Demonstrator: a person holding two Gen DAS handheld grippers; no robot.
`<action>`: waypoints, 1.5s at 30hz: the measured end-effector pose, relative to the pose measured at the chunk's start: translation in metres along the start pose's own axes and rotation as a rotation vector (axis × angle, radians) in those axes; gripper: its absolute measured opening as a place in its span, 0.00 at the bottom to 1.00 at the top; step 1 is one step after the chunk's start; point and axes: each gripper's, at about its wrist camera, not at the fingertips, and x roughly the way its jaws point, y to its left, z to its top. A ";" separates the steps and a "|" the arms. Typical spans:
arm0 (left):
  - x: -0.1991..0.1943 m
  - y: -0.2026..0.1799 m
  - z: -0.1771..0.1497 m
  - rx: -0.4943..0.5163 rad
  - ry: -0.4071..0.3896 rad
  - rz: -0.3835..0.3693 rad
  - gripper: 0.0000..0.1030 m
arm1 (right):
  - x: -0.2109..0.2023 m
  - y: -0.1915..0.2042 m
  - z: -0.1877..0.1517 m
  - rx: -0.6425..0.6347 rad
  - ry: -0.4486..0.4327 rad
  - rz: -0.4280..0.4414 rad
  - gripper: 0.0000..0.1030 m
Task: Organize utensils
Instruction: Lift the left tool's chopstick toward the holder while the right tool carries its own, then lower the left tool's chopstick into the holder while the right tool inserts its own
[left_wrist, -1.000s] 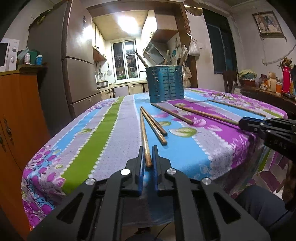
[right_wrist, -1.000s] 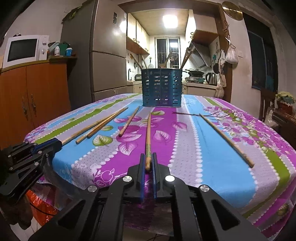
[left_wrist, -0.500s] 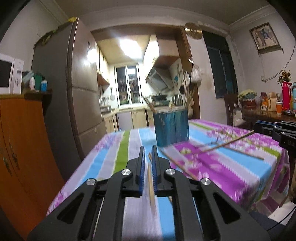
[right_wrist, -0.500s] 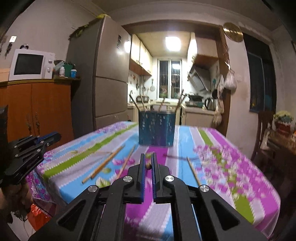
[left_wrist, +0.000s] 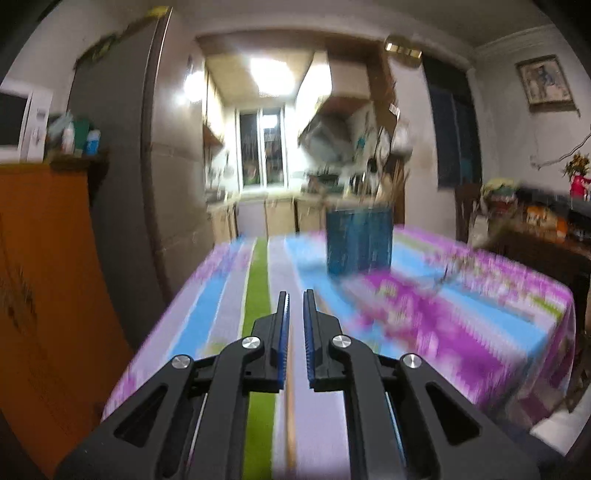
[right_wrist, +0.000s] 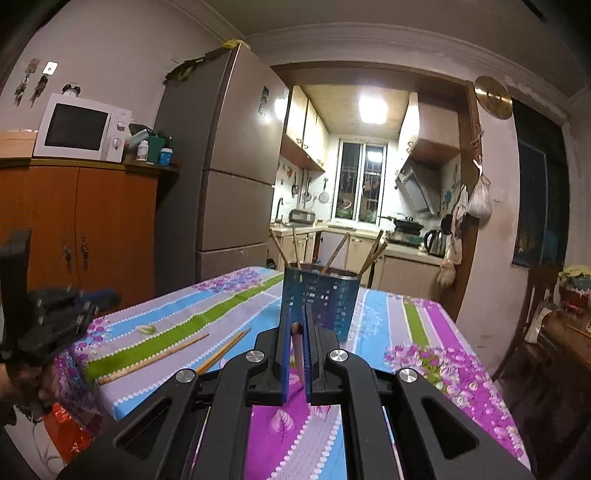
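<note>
The left wrist view is smeared by motion, so details there are hard to read. Nearest the lens, the left tongs (left_wrist: 294, 295) are closed on a wooden chopstick (left_wrist: 290, 413), a pale streak running from between the blue pads down toward 6 o'clock, its lower end cut off by the frame. In the sharper right wrist view the right tongs (right_wrist: 296, 312) are pinched on a second chopstick (right_wrist: 297, 349); only its brown tip and a short stretch of shaft show between the pads. The other tongs appear at 9 o'clock there, dark and blurred, partly cut by the frame edge. Beyond, on the desk (right_wrist: 413, 325) under a striped, flowered cloth, two loose chopsticks (right_wrist: 155, 356) lie at about 8 o'clock, slanted, side by side but apart. Farther off, near 12 o'clock, stands the blue perforated utensil holder (right_wrist: 321, 295), upright, its lower front hidden behind the fingers (right_wrist: 284, 347), with several chopsticks leaning out of its top. In the left view the holder (left_wrist: 358, 242) is only a blue blur.
</note>
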 end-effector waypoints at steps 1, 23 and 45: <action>-0.002 0.002 -0.014 -0.001 0.032 0.006 0.07 | 0.000 -0.001 -0.003 0.001 0.007 0.002 0.07; -0.003 -0.007 -0.082 -0.011 0.094 0.036 0.18 | 0.010 0.007 -0.017 0.026 0.064 0.024 0.07; -0.007 -0.011 0.004 0.037 -0.137 0.034 0.05 | 0.014 -0.009 0.008 0.040 0.007 0.055 0.07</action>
